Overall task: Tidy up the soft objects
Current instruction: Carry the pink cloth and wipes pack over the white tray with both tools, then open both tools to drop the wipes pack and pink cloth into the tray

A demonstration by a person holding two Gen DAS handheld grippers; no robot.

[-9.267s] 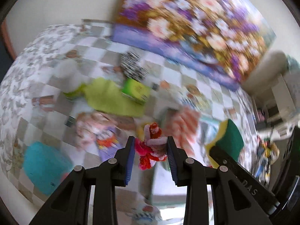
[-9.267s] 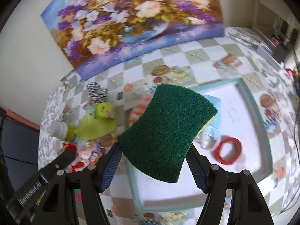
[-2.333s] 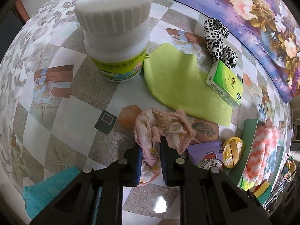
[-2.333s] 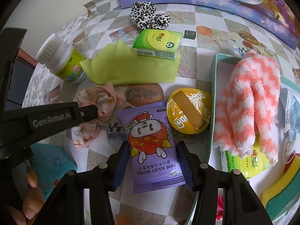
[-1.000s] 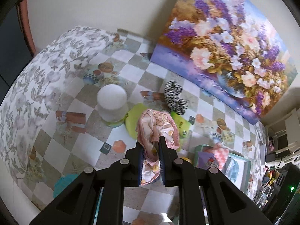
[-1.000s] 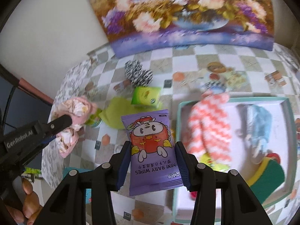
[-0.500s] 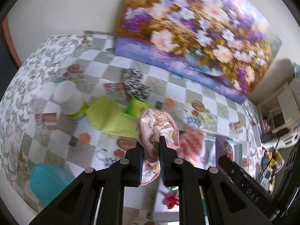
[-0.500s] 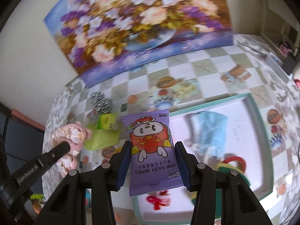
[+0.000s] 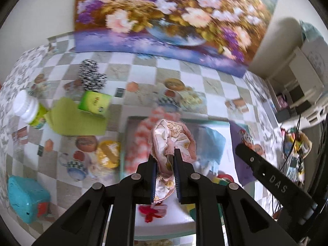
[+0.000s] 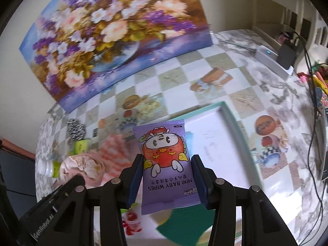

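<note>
My left gripper [image 9: 165, 160] is shut on a crumpled pink printed cloth [image 9: 171, 133], held in the air over the teal-rimmed white tray [image 9: 164, 228]. My right gripper [image 10: 166, 164] is shut on a purple pack of mini baby wipes [image 10: 166, 164], also above the tray [image 10: 229, 114]. In the tray lie an orange-and-white fluffy sock [image 9: 141, 141], a light blue cloth [image 9: 211, 141], a red-and-pink soft toy [image 9: 152, 211] and a green sponge [image 10: 184, 223]. The pink cloth [image 10: 82, 168] shows at the left of the right wrist view.
On the checked tablecloth left of the tray lie a lime cloth [image 9: 75, 119], a green box [image 9: 94, 102], a leopard scrunchie [image 9: 92, 75], a white-capped bottle [image 9: 28, 108], a yellow round item [image 9: 108, 153] and a teal object [image 9: 26, 198]. A flower painting [image 9: 174, 16] leans on the wall.
Both grippers have swung right from over the loose items to over the tray, each still holding its object. The views have rolled somewhat.
</note>
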